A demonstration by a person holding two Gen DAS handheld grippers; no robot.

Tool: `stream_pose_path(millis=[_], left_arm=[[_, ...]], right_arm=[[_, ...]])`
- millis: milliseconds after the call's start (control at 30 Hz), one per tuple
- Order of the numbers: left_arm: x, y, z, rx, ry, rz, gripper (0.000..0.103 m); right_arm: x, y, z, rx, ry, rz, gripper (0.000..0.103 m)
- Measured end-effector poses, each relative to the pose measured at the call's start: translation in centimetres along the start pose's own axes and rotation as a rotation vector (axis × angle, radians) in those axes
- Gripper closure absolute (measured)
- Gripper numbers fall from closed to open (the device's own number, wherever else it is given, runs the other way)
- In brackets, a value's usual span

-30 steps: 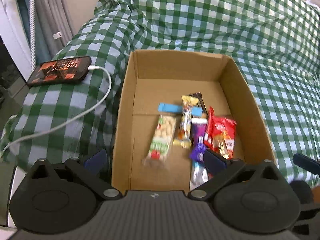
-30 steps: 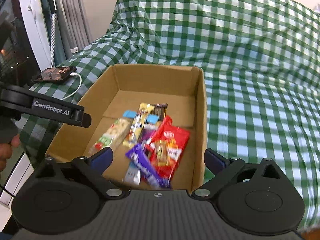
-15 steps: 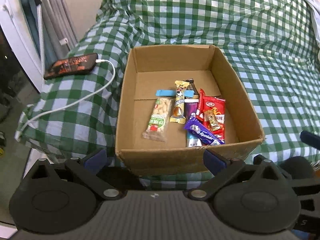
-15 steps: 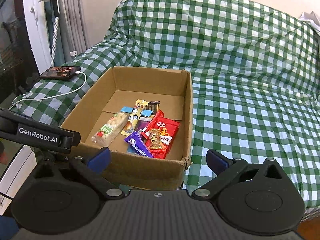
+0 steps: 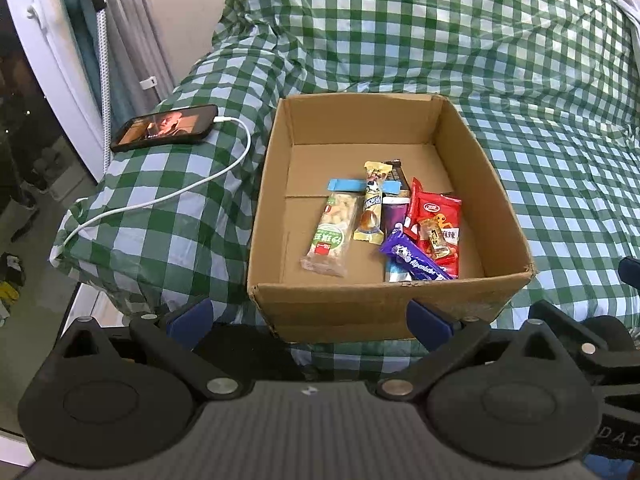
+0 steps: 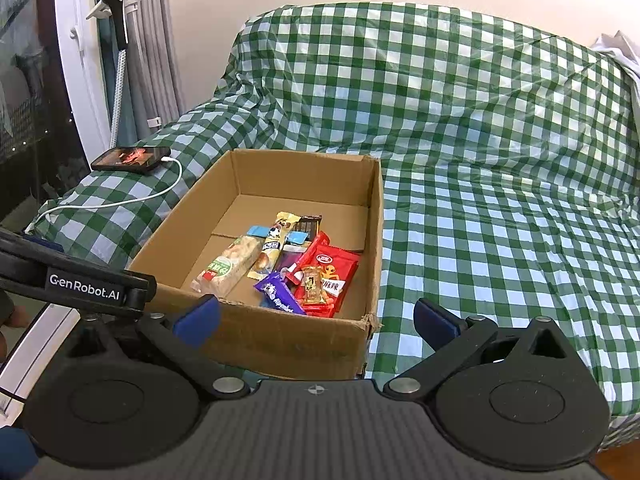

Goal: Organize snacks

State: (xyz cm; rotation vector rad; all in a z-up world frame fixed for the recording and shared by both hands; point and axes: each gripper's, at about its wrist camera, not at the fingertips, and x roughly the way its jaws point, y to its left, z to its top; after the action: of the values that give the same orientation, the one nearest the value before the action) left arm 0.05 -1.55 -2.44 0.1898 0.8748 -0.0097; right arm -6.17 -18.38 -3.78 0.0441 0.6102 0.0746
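On the green-checked bed, the cardboard box sits open-topped with the snacks lying on its floor, and both grippers have pulled back: a second ago the left camera was right over the box, now its whole near wall is in view. The left gripper hangs just short of that wall, fingers wide apart and empty. The right gripper is the same story, fingers spread wide, holding nothing, its near left finger in front of the box's front edge.

Inside, nothing has shifted since half a second ago: the peanut bar lies at the left of the pile, the yellow bar beside it, the red packet to the right with a small amber candy on top, and the purple bar lies slantwise nearest the front wall.

The left view shows the phone with its screen lit and the full run of the white cable over the bed's edge. The right view alone shows the left tool's arm with the GenRobot.AI label, plus the wall behind the bed and a garment steamer.
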Motion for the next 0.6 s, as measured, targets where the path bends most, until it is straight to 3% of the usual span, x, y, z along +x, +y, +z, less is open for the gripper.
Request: stream_pose_path(millis=[100, 300, 600], left_arm=[[0.04, 0.17, 0.00, -0.010, 0.004, -0.015, 0.000], [0.06, 0.42, -0.15, -0.036, -0.014, 0.032, 0.000], [0.84, 0.60, -0.22, -0.032, 0.044, 0.028, 0.000]], right_arm=[[0.00, -0.08, -0.06, -0.003, 0.001, 0.001, 0.001], [-0.10, -0.14, 0.02, -0.004, -0.002, 0.002, 0.001], [-0.30, 0.21, 0.23, -0.020, -0.002, 0.012, 0.001]])
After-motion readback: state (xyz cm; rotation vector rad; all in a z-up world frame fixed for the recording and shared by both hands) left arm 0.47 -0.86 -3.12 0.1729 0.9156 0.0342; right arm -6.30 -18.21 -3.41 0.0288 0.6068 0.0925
